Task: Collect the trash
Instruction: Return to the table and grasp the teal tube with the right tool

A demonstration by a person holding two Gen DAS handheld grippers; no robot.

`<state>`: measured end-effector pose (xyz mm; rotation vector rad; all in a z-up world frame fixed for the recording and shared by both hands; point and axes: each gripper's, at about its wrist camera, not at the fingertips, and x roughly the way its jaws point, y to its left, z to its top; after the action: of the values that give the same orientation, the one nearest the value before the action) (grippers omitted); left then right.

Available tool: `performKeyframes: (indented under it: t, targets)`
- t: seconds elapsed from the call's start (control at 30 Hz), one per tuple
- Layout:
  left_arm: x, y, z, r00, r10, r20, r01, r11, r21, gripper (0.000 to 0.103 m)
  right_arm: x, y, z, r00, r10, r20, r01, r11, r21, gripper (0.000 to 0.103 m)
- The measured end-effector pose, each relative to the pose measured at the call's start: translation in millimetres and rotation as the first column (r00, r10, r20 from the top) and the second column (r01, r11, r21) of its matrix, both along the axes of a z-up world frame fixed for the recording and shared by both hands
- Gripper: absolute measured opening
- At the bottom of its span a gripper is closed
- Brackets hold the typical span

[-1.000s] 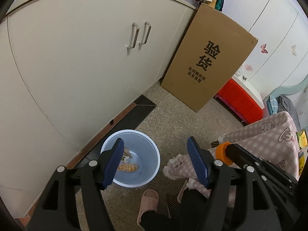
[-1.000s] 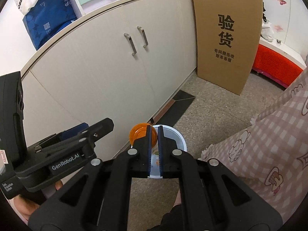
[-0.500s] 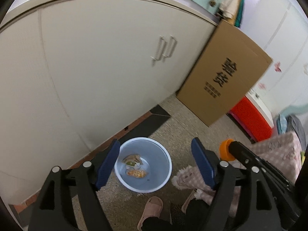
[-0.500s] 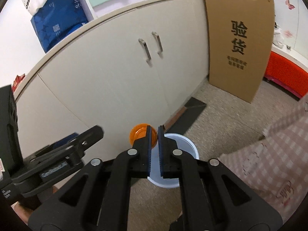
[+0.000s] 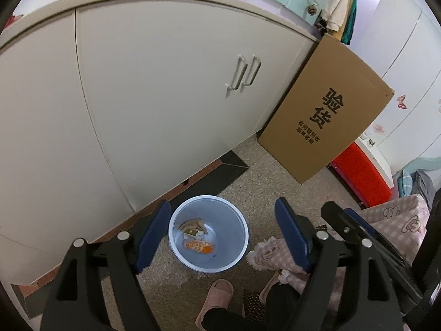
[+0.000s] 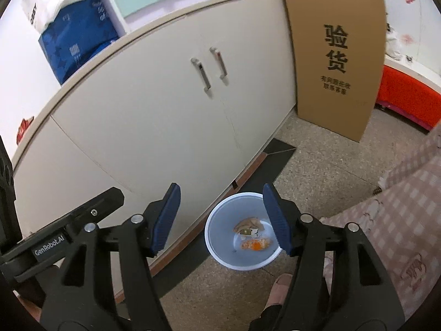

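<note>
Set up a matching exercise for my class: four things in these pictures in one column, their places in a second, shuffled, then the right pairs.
Things:
1. round pale blue plastic bin
2. tall brown cardboard box
3. orange snack wrapper
4. pink slipper

Places:
A. leaning by the cream cabinet's end
B. inside the bin
C. on a foot, nearest the cameras
D. on the floor before the cabinet

Pairs: 1-D, 2-A, 3-B, 4-C
</note>
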<state>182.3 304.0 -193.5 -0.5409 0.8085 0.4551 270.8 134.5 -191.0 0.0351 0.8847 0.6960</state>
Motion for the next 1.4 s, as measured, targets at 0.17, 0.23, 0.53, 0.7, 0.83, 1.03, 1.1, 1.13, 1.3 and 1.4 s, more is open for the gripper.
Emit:
performKeyframes:
  t: [0.17,0.23,0.53,0.7,0.83,1.03,1.1,1.13,1.3,1.4]
  targets:
    - [-11,-17,18,0.999,-0.025,0.034,0.025,1.0,0.012,0.076,-17,-22,26,0.997,-0.044,0.057,0.043,0.999,0.003,0.063]
    - [-16,-26,28,0.998,-0.041,0.054,0.04,0.999,0.021,0.076,-23,-31,37,0.995,-0.056,0.078,0.055,0.998,0.013,0.063]
    - [-39,-82,82,0.979,-0.133,0.152,0.124,0.99,0.068,0.079,-70,-105,92,0.97,-0.158,0.187,0.148,0.987,0.067,0.066]
    - [-45,-131,100,0.956,-0.235,0.174,0.223,0.971,0.085,0.079,-93,-165,115,0.946,-0.232,0.227,0.22,0.972,0.078,0.067]
    - [-43,-177,107,0.927,-0.334,0.173,0.32,0.942,0.105,0.08,-101,-213,119,0.927,-0.299,0.227,0.292,0.954,0.064,0.067]
    - [-34,-236,106,0.873,-0.467,0.145,0.451,0.883,0.126,0.08,-109,-281,108,0.899,-0.387,0.207,0.398,0.917,-0.014,0.067]
    - [-29,-254,103,0.852,-0.508,0.128,0.493,0.86,0.134,0.08,-108,-298,99,0.89,-0.413,0.192,0.432,0.899,-0.067,0.067]
    - [-27,-265,101,0.845,-0.523,0.115,0.508,0.851,0.137,0.08,-106,-304,94,0.889,-0.42,0.18,0.441,0.893,-0.094,0.067]
    - [-15,-290,91,0.822,-0.563,0.086,0.551,0.825,0.125,0.08,-92,-317,66,0.911,-0.4,0.106,0.413,0.895,-0.171,0.064]
    - [-8,-302,87,0.807,-0.586,0.076,0.577,0.809,0.116,0.08,-87,-320,56,0.923,-0.377,0.075,0.384,0.906,-0.18,0.052]
